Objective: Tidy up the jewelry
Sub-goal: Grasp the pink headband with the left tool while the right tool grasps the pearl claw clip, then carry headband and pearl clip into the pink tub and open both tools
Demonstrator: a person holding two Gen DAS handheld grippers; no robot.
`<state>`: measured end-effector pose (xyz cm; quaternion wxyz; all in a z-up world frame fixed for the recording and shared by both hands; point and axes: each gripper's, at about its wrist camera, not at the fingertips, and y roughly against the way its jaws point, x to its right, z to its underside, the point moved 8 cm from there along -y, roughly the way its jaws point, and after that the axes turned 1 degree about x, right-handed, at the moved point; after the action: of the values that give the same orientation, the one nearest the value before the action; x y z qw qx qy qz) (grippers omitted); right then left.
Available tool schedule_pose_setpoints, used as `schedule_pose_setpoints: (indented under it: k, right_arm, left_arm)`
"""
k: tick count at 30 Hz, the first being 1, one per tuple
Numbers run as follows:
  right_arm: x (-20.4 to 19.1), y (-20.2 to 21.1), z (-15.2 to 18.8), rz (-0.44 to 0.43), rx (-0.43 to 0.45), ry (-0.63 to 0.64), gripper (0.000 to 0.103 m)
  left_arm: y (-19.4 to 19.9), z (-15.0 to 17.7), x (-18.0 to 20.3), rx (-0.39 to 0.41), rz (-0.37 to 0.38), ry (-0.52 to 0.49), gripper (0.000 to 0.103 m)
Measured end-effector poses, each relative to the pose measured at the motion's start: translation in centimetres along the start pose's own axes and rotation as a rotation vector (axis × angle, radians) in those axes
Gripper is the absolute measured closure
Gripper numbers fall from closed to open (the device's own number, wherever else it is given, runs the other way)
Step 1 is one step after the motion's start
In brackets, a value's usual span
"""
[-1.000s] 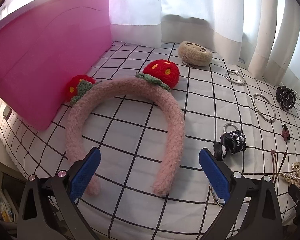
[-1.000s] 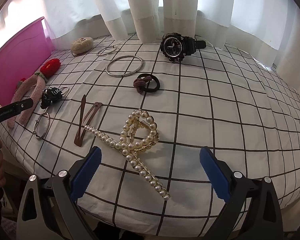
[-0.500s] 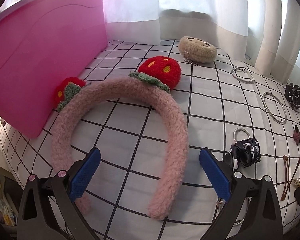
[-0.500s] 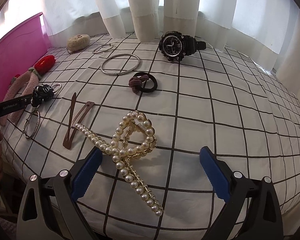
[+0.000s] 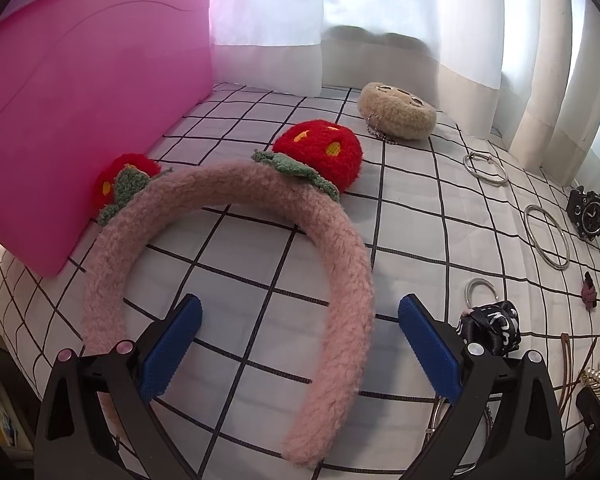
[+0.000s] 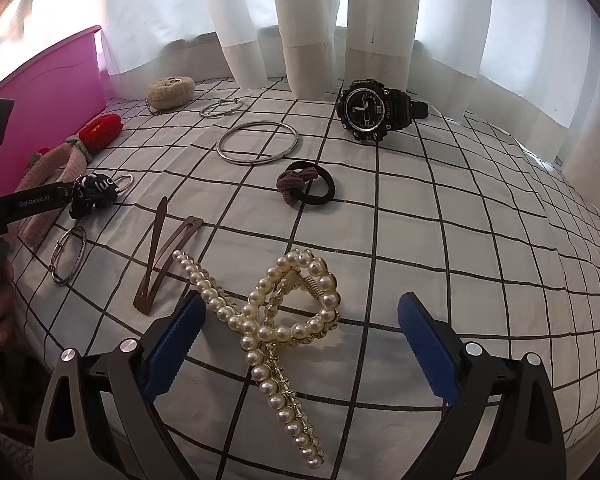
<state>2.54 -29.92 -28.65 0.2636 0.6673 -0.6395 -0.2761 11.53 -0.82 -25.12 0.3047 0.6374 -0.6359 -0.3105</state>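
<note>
A fuzzy pink headband (image 5: 340, 248) with red knitted strawberries lies on the checked cloth beside the pink box (image 5: 80, 100). My left gripper (image 5: 300, 344) is open, and the headband's right arm lies between its jaws. A pearl hair claw (image 6: 284, 320) lies on the cloth in the right wrist view. My right gripper (image 6: 300, 344) is open around it, with the claw between the jaws. The left gripper also shows at the left edge of the right wrist view (image 6: 24, 204).
On the cloth lie a black watch (image 6: 370, 110), a large metal bangle (image 6: 258, 143), smaller rings (image 6: 221, 108), a hair tie (image 6: 306, 182), brown snap clips (image 6: 160, 256), a black scrunchie (image 6: 94, 194), a thin bangle (image 6: 68, 254) and a beige plush (image 6: 170, 90). White curtains hang behind.
Both grippers have moved forward and lower. The headband's right arm now lies between my left jaws, and the pearl claw now lies between my right jaws.
</note>
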Motion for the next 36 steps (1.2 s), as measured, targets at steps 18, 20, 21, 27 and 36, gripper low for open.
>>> schedule_pose_setpoints:
  k: [18,20,21,27,36]
  right_arm:
    - [-0.7,1.0,-0.5,-0.068,0.023,-0.008,0.044]
    - [-0.6,1.3,-0.6,-0.067,0.025,-0.009,0.044]
    - [-0.6,1.5,-0.7,-0.067,0.027,-0.010,0.044]
    - [-0.2,3.1,-1.9,-0.073,0.040,-0.028,0.045]
    - [0.0,5.9,-4.5,-0.091,0.064,-0.033,0.049]
  left_arm:
    - [2.9,-0.3,3.5,0.025,0.101,-0.098,0.095]
    - [3.8,-0.7,3.3,0.038,0.105,-0.088,0.095]
    - [4.2,-1.0,3.3,0.043,0.109,-0.081,0.095]
    - [7.0,-2.7,3.1,0.081,0.117,-0.069,0.095]
    - [11.4,-5.1,3.6,0.123,0.142,-0.060,0.094]
